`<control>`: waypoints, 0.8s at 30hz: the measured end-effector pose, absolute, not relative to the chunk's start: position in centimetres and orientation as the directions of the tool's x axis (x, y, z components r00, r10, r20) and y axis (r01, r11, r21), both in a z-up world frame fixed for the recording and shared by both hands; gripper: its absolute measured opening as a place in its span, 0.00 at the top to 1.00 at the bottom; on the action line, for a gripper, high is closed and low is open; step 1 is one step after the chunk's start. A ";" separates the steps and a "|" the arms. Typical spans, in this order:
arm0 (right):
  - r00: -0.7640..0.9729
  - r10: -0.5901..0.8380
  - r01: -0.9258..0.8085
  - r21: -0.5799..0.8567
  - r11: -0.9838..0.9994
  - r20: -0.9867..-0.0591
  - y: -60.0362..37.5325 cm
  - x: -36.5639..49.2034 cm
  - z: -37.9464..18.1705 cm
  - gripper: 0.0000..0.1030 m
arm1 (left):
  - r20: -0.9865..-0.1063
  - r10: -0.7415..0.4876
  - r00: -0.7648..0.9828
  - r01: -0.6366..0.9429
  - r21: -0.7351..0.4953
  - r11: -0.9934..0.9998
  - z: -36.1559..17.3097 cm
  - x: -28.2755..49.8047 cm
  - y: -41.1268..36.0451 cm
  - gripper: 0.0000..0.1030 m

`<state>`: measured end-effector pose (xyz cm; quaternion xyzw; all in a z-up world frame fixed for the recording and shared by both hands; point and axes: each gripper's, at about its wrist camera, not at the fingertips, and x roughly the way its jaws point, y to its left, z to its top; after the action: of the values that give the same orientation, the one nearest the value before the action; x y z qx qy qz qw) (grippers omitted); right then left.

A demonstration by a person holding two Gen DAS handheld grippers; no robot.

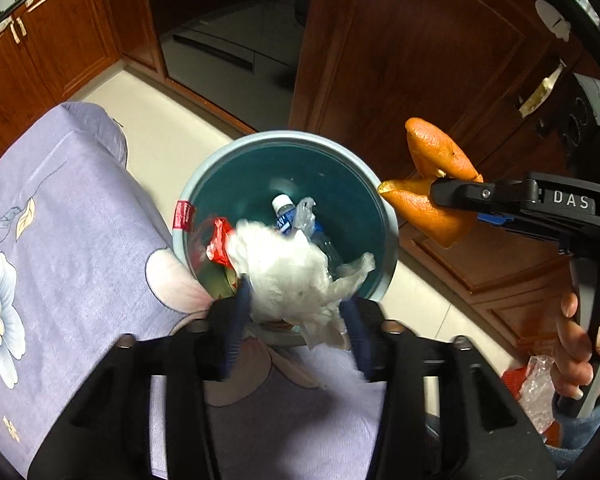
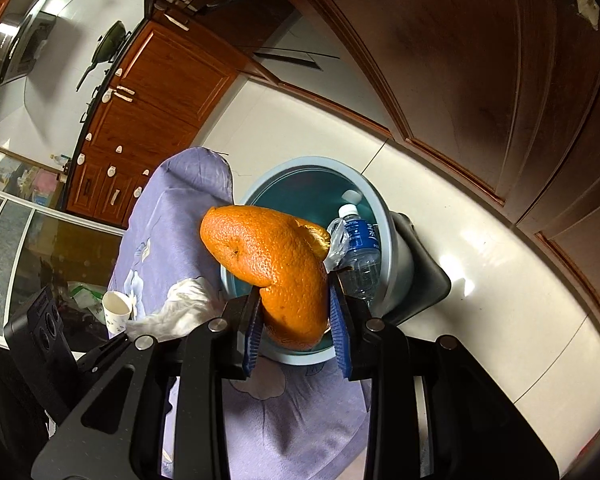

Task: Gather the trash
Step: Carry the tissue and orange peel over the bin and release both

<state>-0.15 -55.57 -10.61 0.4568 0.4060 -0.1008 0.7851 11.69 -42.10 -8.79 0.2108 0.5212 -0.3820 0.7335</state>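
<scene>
Wooden cabinets (image 1: 420,60) are lining a pale tiled kitchen floor (image 2: 480,280), where a lilac floral cloth (image 1: 72,208) is draping a table beside a blue bin (image 1: 388,216). The left gripper (image 1: 296,300) is standing open around crumpled white plastic (image 1: 292,276) above the bin; the right gripper (image 2: 294,316) is clamping orange peel (image 2: 268,256) above the rim.

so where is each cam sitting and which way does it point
Left wrist: on the left gripper, looking steeply down into the trash bin; white tissue lies between its open pads; a hand shows, holding the right gripper.
Right wrist: on the right gripper, angled down over the cloth-covered table toward the bin; its pads clamp the orange peel.
Shared: bin, peel, water bottle, tissue, purple floral cloth, wooden cabinets.
</scene>
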 end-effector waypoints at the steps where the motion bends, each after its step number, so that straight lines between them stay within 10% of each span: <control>1: 0.647 0.213 0.531 0.634 0.562 -0.732 -55.6 0.0 -10.7 0.72 | -0.924 -0.343 0.167 0.781 -0.088 0.619 -8.8 11.7 -42.2 0.51; 16: 0.622 0.246 0.505 0.621 0.599 -0.744 -53.7 3.1 -11.1 0.68 | -0.904 -0.363 0.225 0.716 -0.100 0.691 -7.4 12.8 -38.7 0.14; 24: 0.636 0.220 0.505 0.614 0.607 -0.740 -53.1 3.8 -10.1 0.29 | -0.900 -0.368 0.234 0.694 -0.111 0.711 -7.2 13.2 -37.4 0.10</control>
<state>3.76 -53.08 -10.10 0.4343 0.4174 -0.0897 0.7932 13.19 -37.38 -7.16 0.1585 0.5135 -0.3452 0.7694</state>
